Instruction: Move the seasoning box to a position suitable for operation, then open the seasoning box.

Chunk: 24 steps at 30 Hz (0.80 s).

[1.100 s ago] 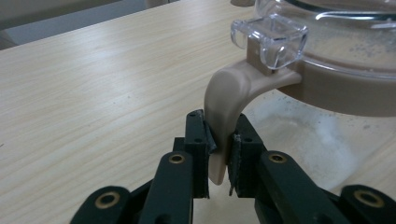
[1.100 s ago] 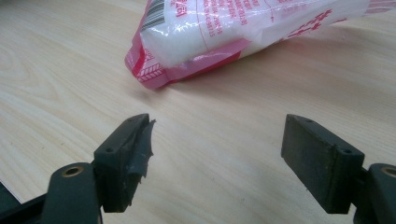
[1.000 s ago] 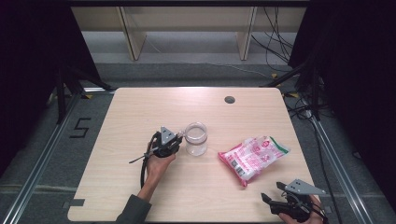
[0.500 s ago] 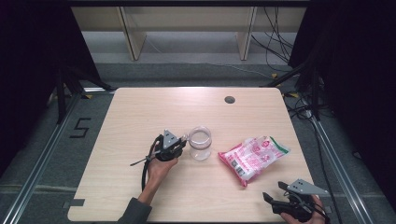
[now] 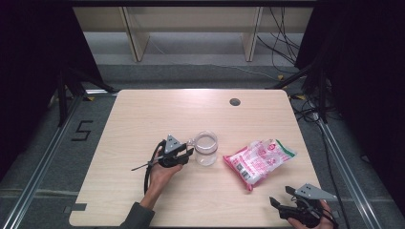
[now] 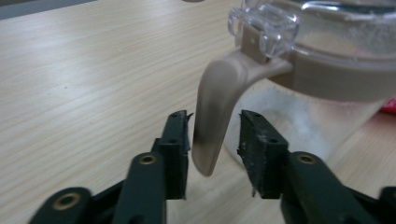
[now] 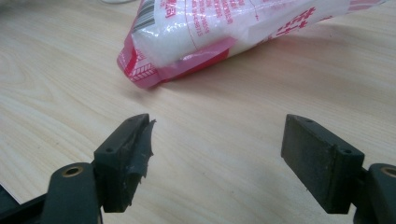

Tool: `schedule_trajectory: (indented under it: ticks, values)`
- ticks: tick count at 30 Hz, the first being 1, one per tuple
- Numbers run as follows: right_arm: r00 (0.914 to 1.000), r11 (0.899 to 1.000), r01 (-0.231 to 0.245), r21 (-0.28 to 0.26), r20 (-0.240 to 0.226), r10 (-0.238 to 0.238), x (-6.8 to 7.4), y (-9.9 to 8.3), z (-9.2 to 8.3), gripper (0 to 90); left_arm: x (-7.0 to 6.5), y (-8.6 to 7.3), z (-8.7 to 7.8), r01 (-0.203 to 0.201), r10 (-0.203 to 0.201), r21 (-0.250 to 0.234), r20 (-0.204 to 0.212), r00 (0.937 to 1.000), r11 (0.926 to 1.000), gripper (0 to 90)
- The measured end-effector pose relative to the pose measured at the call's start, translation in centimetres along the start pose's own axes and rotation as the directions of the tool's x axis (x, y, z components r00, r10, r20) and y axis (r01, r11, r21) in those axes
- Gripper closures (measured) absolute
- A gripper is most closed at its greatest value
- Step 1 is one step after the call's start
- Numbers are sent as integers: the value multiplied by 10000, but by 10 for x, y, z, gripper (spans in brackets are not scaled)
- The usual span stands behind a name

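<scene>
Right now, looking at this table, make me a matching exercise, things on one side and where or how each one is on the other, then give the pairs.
Things:
1. jar
2. bag
3. left gripper
4. right gripper

Places or states:
A. lying flat, pink and white
B. jaws wide apart over bare table
C. upright, clear, with a beige handle
D. jaws just opened, either side of the handle, not pressing it

Pairs: 1-C, 2-A, 3-D, 4-B

Left claw [image 5: 187,153] jaws have just been opening; right claw [image 5: 281,197] gapes wide.
</scene>
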State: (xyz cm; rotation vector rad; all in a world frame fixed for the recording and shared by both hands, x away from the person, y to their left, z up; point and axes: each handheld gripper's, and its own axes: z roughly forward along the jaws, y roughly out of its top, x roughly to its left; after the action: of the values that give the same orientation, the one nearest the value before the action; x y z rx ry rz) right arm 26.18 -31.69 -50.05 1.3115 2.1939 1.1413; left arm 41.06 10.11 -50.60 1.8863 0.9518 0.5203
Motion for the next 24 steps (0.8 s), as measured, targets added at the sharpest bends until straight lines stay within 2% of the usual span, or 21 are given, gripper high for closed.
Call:
schedule_trajectory:
  ticks: [1, 2, 3, 4, 5, 6, 7, 8, 9, 11, 12, 14, 15, 16, 18, 21, 23, 24]
  values:
    - [10000, 10000, 28, -34, 35, -28, 0, 0, 0, 252, -1, 0, -4, -261, 263, 77, -214, 9994, 9996, 580]
    - [9999, 9999, -105, -33, -9, 105, 1, 1, -2, 252, -1, 0, -4, -261, 263, 77, -214, 9994, 9996, 535]
    - [9990, 9990, -439, 37, -4, 439, 4, 0, -3, 252, -2, 0, -7, -394, 401, 202, -359, 9986, 9990, 499]
    - [10000, 9999, 13, -111, 34, -13, 0, 1, -3, 253, -2, 0, -13, -248, 251, 235, -132, 9996, 9994, 487]
    - [9998, 9996, 141, -231, 109, -138, -1, 1, -3, 253, -2, 1, -16, -118, 119, 132, -75, 9999, 9998, 471]
    - [9998, 9996, 141, -231, 109, -138, -1, 1, -3, 253, -2, 1, -16, -118, 119, 132, -75, 9999, 9998, 451]
    - [9998, 9996, 139, -237, 111, -137, -1, 0, -3, 253, -2, 3, -21, 94, -94, 56, -54, 9999, 9999, 451]
    - [9999, 9999, -114, -79, -45, 113, 0, 0, -3, 253, -2, 4, -23, 203, -203, 135, 24, 9998, 9997, 411]
    - [9991, 9991, -413, 5, 34, 413, 1, 0, -4, 253, -3, 7, -26, 290, -294, 188, 213, 9993, 9994, 380]
    - [9992, 9992, -390, 78, 15, 390, 1, 0, -4, 253, -4, 8, -29, 180, -183, 168, 185, 9997, 9997, 372]
    - [9998, 9998, 128, -143, 162, -125, -3, 0, -4, 253, -5, 12, -34, 249, -250, 35, 242, 9994, 9997, 359]
    - [9998, 9998, 140, -144, 160, -138, -3, 0, -4, 253, -5, 14, -37, 312, -312, 17, 282, 9991, 9995, 351]
    - [9995, 9995, -303, 95, 92, 302, 1, 1, -4, 254, -5, 17, -39, 371, -370, -23, 319, 9988, 9993, 340]
    - [9989, 9989, -448, 138, 106, 446, 2, 0, -4, 253, -6, 19, -42, 475, -467, -158, 460, 9978, 9987, 342]
    - [9999, 9999, -138, -51, 64, 138, 0, 0, -4, 254, -7, 22, -44, 476, -462, -213, 626, 9970, 9986, 350]
    - [10000, 10000, -50, -55, 17, 50, -1, -1, -5, 253, -8, 26, -48, 296, -266, -422, 697, 9972, 9987, 402]
    - [10000, 9999, -89, -78, 32, 89, -2, -1, -4, 253, -8, 27, -49, 180, -144, -509, 709, 9974, 9985, 524]
    - [10000, 9999, 0, -118, -23, 0, -2, -1, -4, 253, -8, 27, -50, 59, 9, -754, 900, 9959, 9971, 599]
